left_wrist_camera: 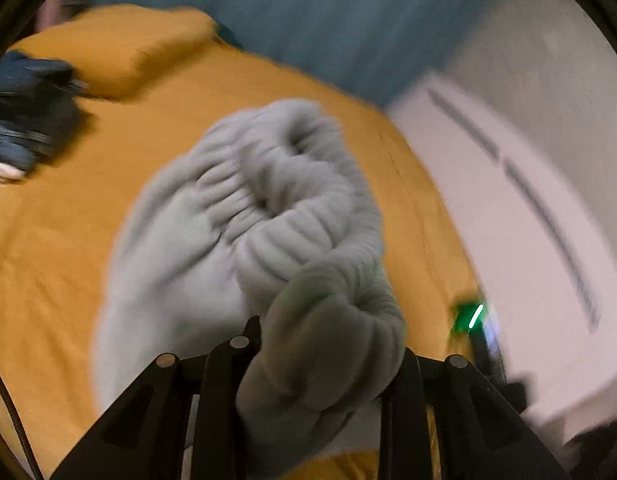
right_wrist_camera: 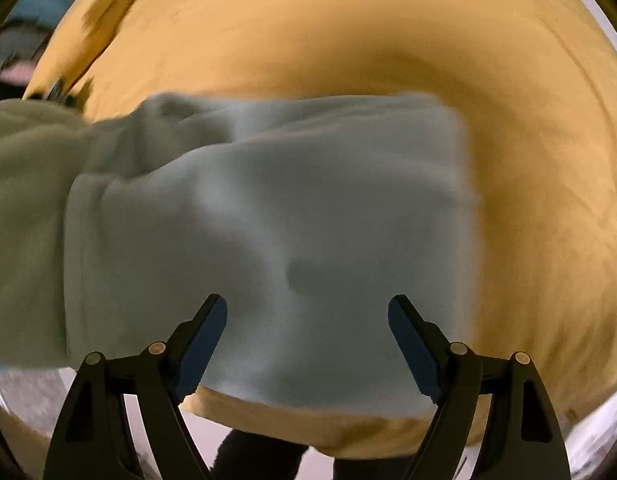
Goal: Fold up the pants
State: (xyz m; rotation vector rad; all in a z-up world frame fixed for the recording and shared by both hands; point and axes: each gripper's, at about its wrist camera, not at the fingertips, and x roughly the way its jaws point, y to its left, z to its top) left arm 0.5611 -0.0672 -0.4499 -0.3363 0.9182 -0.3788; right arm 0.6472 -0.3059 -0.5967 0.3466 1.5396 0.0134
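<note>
The pale grey fleece pants (left_wrist_camera: 244,216) lie on a mustard-yellow bed (left_wrist_camera: 68,240). In the left wrist view my left gripper (left_wrist_camera: 328,360) is shut on the bunched, ribbed waistband end and holds it lifted; the fingers are mostly hidden by cloth. In the right wrist view the pants (right_wrist_camera: 308,208) lie folded in a flat block near the bed's front edge, with a raised part running off to the left. My right gripper (right_wrist_camera: 307,320) is open and empty, just above the folded block. Both views are motion-blurred.
A yellow pillow (left_wrist_camera: 120,48) and a pile of dark blue clothes (left_wrist_camera: 24,112) lie at the far left of the bed. A teal wall (left_wrist_camera: 328,20) and a white cupboard (left_wrist_camera: 528,220) stand beyond. The bed's front edge (right_wrist_camera: 328,432) is close below the right gripper.
</note>
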